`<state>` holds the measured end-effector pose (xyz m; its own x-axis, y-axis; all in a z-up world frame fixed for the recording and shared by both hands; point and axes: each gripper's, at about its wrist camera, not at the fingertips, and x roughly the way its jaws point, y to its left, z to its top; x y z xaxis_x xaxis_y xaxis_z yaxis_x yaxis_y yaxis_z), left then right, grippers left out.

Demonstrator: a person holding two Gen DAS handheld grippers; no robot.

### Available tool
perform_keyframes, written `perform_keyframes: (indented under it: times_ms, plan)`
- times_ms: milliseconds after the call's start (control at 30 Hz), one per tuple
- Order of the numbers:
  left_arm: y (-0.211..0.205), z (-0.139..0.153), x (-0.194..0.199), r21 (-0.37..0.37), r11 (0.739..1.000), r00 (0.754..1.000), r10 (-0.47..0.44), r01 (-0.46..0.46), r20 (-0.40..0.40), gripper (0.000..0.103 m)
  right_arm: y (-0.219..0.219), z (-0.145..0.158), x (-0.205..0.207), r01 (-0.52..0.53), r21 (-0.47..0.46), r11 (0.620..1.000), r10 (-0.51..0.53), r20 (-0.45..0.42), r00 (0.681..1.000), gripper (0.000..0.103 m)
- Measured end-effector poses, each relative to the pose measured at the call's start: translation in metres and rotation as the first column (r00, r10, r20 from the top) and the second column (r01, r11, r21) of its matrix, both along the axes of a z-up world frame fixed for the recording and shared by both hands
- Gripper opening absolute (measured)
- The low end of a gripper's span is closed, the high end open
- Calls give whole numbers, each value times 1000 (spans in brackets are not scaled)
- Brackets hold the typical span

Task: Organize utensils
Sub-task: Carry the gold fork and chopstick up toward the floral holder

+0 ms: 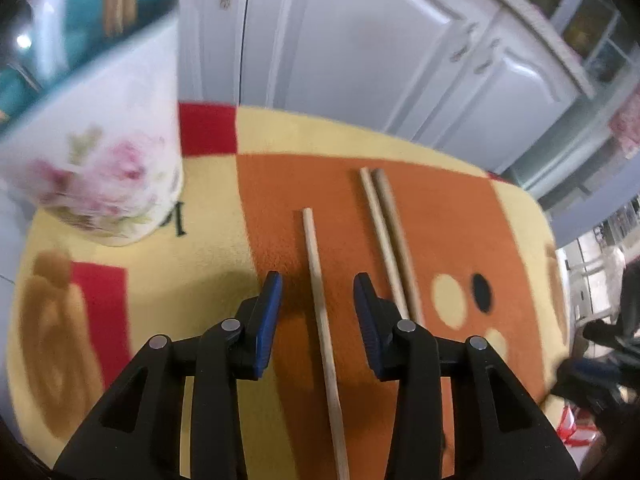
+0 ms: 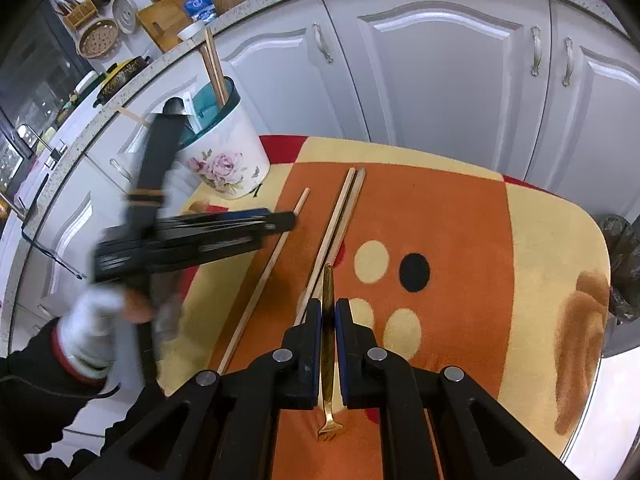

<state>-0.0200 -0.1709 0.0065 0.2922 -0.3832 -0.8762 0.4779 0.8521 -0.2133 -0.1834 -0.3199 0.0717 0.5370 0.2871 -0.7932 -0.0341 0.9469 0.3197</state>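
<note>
At the far left, a white holder with a pink flower print stands on the surface, which is covered by a blanket with yellow, orange and red patches. Two wooden sticks rise from its teal inside.

To the right of it, the left gripper points down at the surface. Its jaws stand a little apart, released, and a single chopstick lies on the orange patch between them. The blue pads do not press on this chopstick; there is a gap at each side. In the right wrist view the same gripper is blurred, and a hand in a white glove holds it.

Just right of the single chopstick, a pair of chopsticks lies side by side, the two touching along their length, near the right pad of the left gripper.

Further right, the right gripper has its jaws clenched on a golden fork. The handle sticks out forward between the pads, and the prongs hang below them, above the orange patch. The fork is just beside the near end of the pair of chopsticks.
</note>
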Motion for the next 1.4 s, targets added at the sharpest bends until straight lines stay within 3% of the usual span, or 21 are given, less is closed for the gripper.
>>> perform_keyframes:
  times_ms: [33, 67, 100, 200, 300, 600, 900, 1100, 1400]
  plan:
    - [0, 2, -1, 1, 1000, 999, -3, 3, 40, 21, 0, 1, -1, 0, 0, 1000, 0, 2, 1000, 6]
    - [-4, 0, -2, 24, 999, 998, -40, 39, 42, 7, 0, 2, -2, 0, 0, 1000, 0, 5, 1000, 6]
    - [-4, 1, -4, 29, 998, 997, -60, 59, 43, 6, 0, 3, -2, 0, 1, 1000, 0, 7, 1000, 6]
    - [9, 7, -13, 9, 998, 997, -68, 67, 34, 6, -1, 7, -4, 1, 2, 1000, -1, 19, 1000, 6]
    - [36, 25, -21, -66, 998, 999, -3, 5, 41, 5, 0, 14, -4, -2, 9, 1000, 1, 41, 999, 6]
    - [108, 102, -53, -267, 961, 987, 106, -71, 120, 4, 14, 43, -2, -44, 0, 999, 44, 105, 993, 6]
    - [152, 168, -59, -355, 930, 963, 172, -90, 207, 4, 31, 78, 12, -87, -36, 996, 92, 179, 980, 6]
    - [170, 206, -51, -374, 922, 940, 214, -104, 266, 4, 47, 99, 25, -126, -54, 991, 135, 223, 965, 6]
    - [179, 234, -44, -400, 910, 906, 256, -109, 337, 4, 64, 131, 51, -157, -67, 985, 169, 284, 944, 6]
